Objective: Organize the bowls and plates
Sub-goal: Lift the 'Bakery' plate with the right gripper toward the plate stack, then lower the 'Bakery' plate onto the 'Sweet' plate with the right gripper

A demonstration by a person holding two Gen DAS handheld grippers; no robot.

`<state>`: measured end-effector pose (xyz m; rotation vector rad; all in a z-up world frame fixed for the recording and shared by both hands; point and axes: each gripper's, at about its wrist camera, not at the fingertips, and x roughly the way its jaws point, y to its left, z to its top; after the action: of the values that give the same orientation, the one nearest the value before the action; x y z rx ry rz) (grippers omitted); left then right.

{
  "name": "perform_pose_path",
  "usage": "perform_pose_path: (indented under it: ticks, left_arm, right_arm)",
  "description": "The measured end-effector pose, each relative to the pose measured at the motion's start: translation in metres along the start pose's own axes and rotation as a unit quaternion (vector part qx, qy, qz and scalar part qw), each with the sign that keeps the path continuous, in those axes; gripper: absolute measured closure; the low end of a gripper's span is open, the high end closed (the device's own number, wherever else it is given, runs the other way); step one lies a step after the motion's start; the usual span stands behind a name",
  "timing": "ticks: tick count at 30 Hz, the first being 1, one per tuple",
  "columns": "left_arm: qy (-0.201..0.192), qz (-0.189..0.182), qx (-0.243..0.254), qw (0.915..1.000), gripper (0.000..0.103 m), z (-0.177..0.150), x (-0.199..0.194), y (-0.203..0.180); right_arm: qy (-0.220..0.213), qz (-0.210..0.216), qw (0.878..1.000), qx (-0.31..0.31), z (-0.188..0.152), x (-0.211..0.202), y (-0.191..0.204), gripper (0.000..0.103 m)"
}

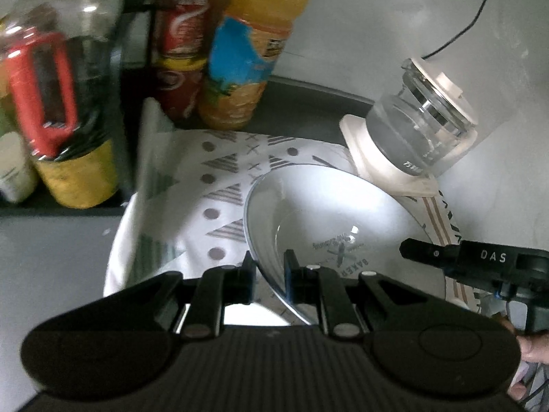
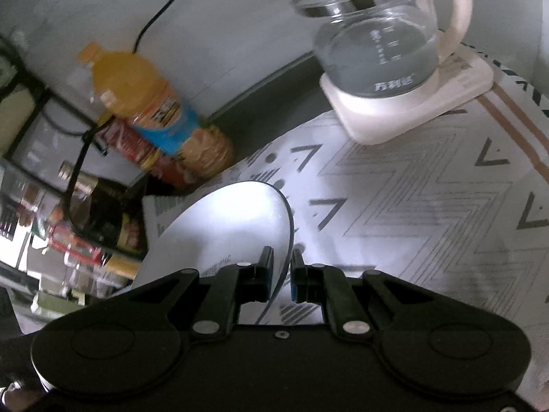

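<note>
A white plate [image 1: 339, 213] with a dark rim and a printed maker's mark is held tilted above the patterned cloth [image 1: 219, 168]. My left gripper [image 1: 269, 267] is shut on its near rim. My right gripper [image 2: 282, 273] grips the opposite rim of the same plate [image 2: 236, 226], fingers on either side of the edge. The right gripper's black finger [image 1: 432, 252] also shows at the plate's right edge in the left wrist view. Another white dish edge [image 1: 116, 261] lies under the cloth's left side.
An orange juice bottle [image 1: 254, 55], red cans [image 1: 182, 44] and jars [image 1: 58, 110] stand at the back left. A glass kettle [image 1: 422, 123] on a cream base sits at the back right, also in the right wrist view [image 2: 384, 34]. Black cables run along the wall.
</note>
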<state>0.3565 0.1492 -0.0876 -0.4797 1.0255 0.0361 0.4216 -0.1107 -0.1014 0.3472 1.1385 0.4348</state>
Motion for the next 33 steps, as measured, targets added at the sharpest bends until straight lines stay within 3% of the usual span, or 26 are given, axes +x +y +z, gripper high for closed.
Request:
perform_pose_path:
  ticks: [18,33]
  left_arm:
    - [-0.030,0.029,-0.048,0.9980,0.089,-0.060,-0.059,0.044]
    - [-0.026,0.042,-0.075,0.9960,0.089,-0.104,-0.077,0.066]
  right_arm:
    - [0.015,0.018,0.997,-0.074,-0.067,-0.016,0.045,0.093]
    - [0.020,0.008,0.994,-0.110,-0.114,-0.022,0.059,0.092]
